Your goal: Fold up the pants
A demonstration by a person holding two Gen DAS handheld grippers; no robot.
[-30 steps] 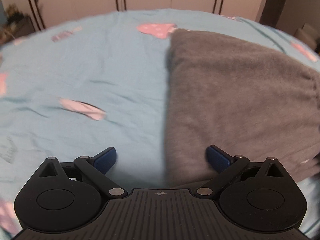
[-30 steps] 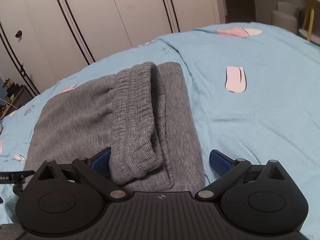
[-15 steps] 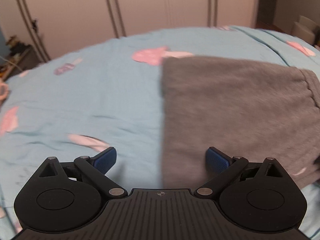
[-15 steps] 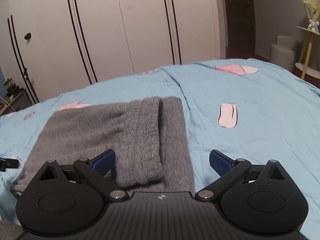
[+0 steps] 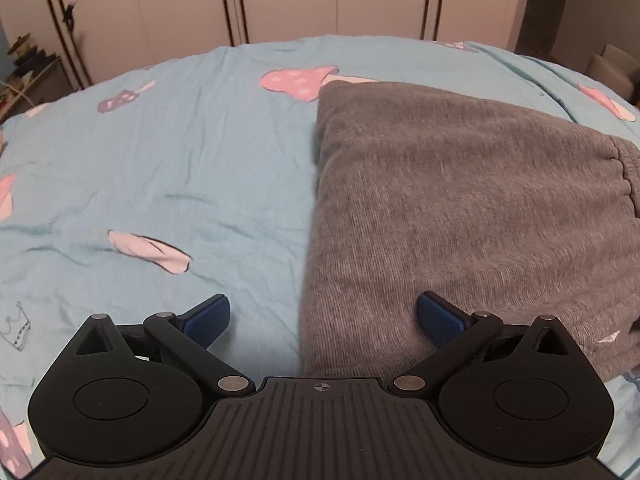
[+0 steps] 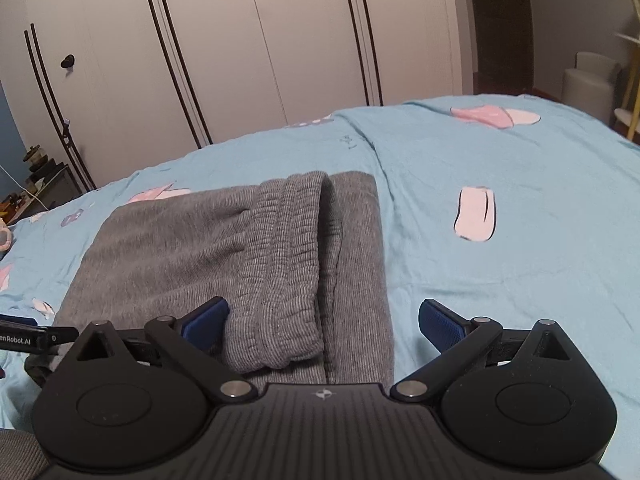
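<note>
The grey pants [image 5: 460, 208] lie folded in a flat rectangle on the light blue bedsheet [image 5: 160, 168]. In the right wrist view the pants [image 6: 224, 248] show their ribbed waistband [image 6: 288, 264] folded on top near the right edge. My left gripper [image 5: 323, 318] is open and empty, above the near left edge of the pants. My right gripper [image 6: 323, 322] is open and empty, above the near end of the waistband. Neither gripper touches the cloth. The left gripper's tip [image 6: 24, 334] shows at the left edge of the right wrist view.
The bedsheet [image 6: 500, 208] has pink mushroom prints [image 5: 300, 78]. White wardrobe doors [image 6: 240, 52] stand behind the bed. A white stool [image 6: 588, 80] stands at the far right. A low shelf with small items [image 6: 36, 172] stands at the far left.
Both grippers have lifted and pulled back from the pants, staying open. More of the wardrobe shows in both views. The pants have not moved.
</note>
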